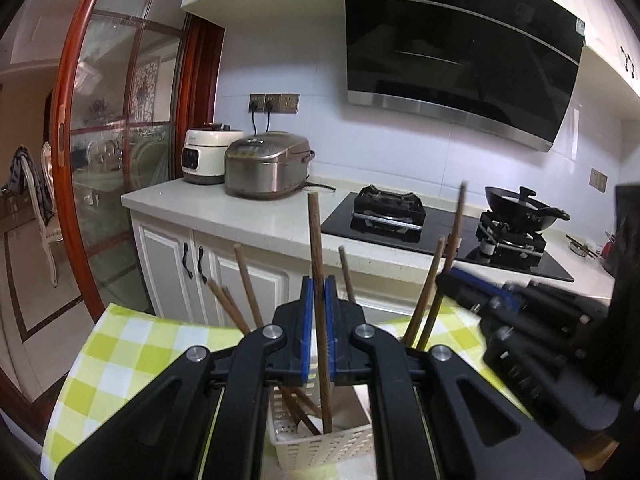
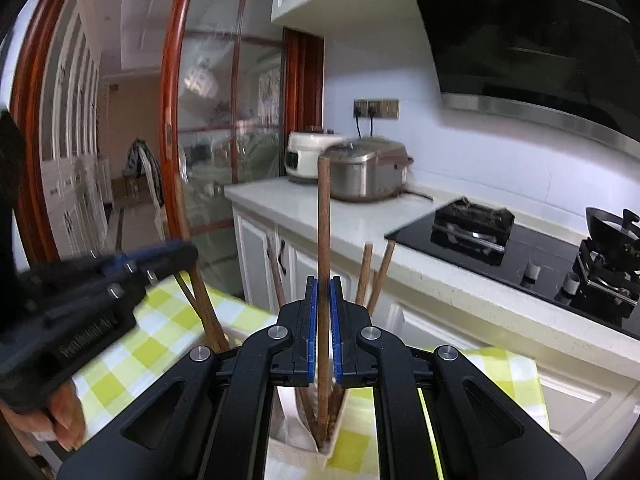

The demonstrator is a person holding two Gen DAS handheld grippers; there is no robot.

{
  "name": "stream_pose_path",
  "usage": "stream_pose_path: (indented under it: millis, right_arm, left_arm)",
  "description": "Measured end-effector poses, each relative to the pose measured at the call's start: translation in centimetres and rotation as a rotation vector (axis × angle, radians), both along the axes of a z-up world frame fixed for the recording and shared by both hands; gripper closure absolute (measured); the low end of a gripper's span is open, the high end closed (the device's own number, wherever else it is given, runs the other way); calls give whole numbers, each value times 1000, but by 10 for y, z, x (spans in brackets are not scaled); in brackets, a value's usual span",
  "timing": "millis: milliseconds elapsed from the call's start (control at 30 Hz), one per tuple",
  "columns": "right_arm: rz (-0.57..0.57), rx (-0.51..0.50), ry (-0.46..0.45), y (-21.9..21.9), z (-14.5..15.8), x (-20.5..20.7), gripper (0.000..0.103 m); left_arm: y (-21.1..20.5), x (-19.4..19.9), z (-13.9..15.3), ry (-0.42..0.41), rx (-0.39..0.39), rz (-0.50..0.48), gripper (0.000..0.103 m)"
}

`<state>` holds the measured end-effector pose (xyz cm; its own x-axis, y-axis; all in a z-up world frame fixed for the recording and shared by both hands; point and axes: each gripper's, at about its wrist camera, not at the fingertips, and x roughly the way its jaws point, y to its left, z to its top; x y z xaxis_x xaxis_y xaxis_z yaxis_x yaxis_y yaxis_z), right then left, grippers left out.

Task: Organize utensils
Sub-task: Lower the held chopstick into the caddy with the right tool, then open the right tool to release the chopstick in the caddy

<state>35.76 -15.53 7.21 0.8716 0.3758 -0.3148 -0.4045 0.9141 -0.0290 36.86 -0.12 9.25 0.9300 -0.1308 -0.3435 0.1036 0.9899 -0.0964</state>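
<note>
Pinching one brown wooden chopstick (image 1: pixel 316 248) each, the left claw (image 1: pixel 319 304) and right claw (image 2: pixel 324 308) hover over one white slotted plastic basket (image 1: pixel 320 446) at lower centre. About six more chopsticks lean inside it on the yellow-checked cloth surface (image 1: pixel 120 360); two rice cookers (image 1: pixel 266 166) stand behind.

Pale embossed lettering on the left hand-held gripper (image 2: pixel 176 256) body, too blurred to read
</note>
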Motion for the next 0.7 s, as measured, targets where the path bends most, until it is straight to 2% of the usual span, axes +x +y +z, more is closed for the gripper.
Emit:
stream_pose_path:
  millis: [133, 200, 333, 433, 500, 533, 567, 633, 700]
  right_arm:
    - [-10, -71, -27, 11, 1, -3, 96]
    - [-9, -91, -3, 15, -4, 2, 96]
    - [-11, -56, 59, 10, -9, 12, 95]
    - [-25, -25, 74, 2, -9, 14, 93]
    - [-31, -10, 76, -4, -6, 12, 89]
    - [-35, -3, 75, -7, -5, 10, 82]
    - [-37, 6, 74, -10, -4, 8, 70]
    - [-34, 44, 71, -18, 0, 3, 57]
    - [-33, 63, 68, -22, 4, -3, 57]
  left_arm:
    - [0, -3, -3, -3, 17, 2, 97]
    - [-1, -4, -3, -4, 19, 2, 97]
    - [1, -10, 0, -18, 22, 19, 96]
    - [6, -16, 2, -26, 19, 35, 88]
    - [10, -20, 4, -30, 16, 48, 79]
    - [13, -23, 4, -33, 11, 57, 76]
    - [16, -25, 5, -34, 6, 64, 72]
    - [22, -34, 5, -40, -5, 80, 66]
    - [27, -44, 5, -46, -14, 93, 53]
